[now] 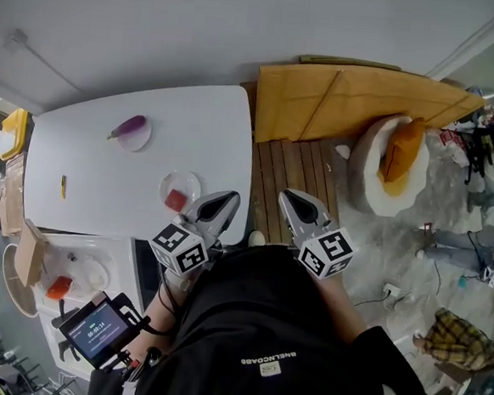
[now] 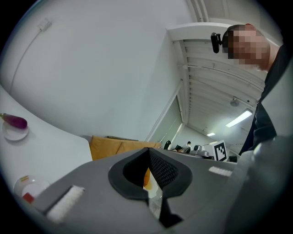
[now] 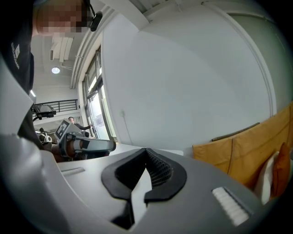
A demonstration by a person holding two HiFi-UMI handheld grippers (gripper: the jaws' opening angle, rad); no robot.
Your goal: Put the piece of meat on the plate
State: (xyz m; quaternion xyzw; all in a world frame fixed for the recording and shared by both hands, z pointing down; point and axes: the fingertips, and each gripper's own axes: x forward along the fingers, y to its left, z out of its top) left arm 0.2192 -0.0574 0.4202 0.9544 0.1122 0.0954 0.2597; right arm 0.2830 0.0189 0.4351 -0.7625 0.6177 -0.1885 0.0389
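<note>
A red piece of meat [image 1: 176, 200] lies on a small clear plate [image 1: 183, 181] near the front edge of the white table [image 1: 87, 171]. The left gripper view shows that meat [image 2: 28, 198] on its plate [image 2: 32, 185] at the lower left. A purple eggplant [image 1: 129, 126] rests on a second plate [image 1: 138, 139] farther back. My left gripper [image 1: 230, 200] hangs shut and empty just right of the meat plate, over the table's front right corner. My right gripper [image 1: 290, 197] is shut and empty beyond the table edge, above wooden slats. Both jaw pairs meet in their own views, left gripper [image 2: 149, 151] and right gripper [image 3: 146, 151].
A small yellow item [image 1: 62, 186] lies on the table's left. Right of the table are wooden slats [image 1: 296, 166], a big cardboard sheet [image 1: 348, 98] and a round white seat with an orange cushion [image 1: 401, 153]. A low white stand [image 1: 88, 265] and a screen device [image 1: 99, 330] sit at lower left.
</note>
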